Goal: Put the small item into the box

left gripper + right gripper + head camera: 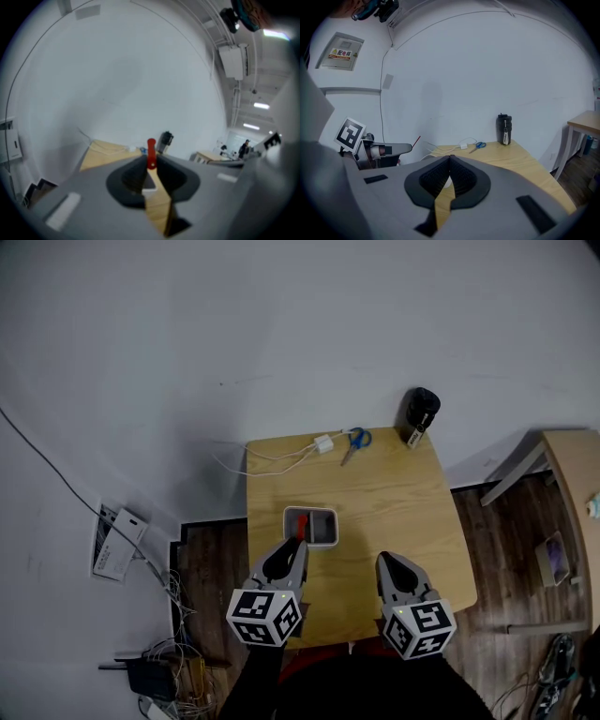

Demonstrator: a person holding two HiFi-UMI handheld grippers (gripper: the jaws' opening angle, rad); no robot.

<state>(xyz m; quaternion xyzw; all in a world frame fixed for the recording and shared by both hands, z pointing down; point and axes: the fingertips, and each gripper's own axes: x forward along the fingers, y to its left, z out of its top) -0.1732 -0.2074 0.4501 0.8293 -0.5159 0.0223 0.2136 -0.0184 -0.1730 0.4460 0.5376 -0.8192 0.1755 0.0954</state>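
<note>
1. Left gripper (296,547): its fingers are clamped on the red small item (301,524), which sticks out beyond their tips. The gripper hangs at the near edge of the box (330,514).
2. Small item: in the head view its free end lies over the left part of the box. Whether it touches the box floor cannot be told. Its long axis runs in line with the fingers and points away from the person, toward the far edge of the bench (394,502). In the left gripper view it (151,151) rises straight from between the closed fingers.
3. Box: it is open-topped and stands mid-bench.
4. Progress, as judged: the item has been picked up and brought to the box. What is left is to lower it inside and open the fingers.
5. Right gripper (385,562): its fingers are together with nothing between them. It hangs over the near right of the bench, apart from the box.
6. Far edge of the bench: scissors (354,442) and a black bottle (421,412), well apart from the work.
</note>
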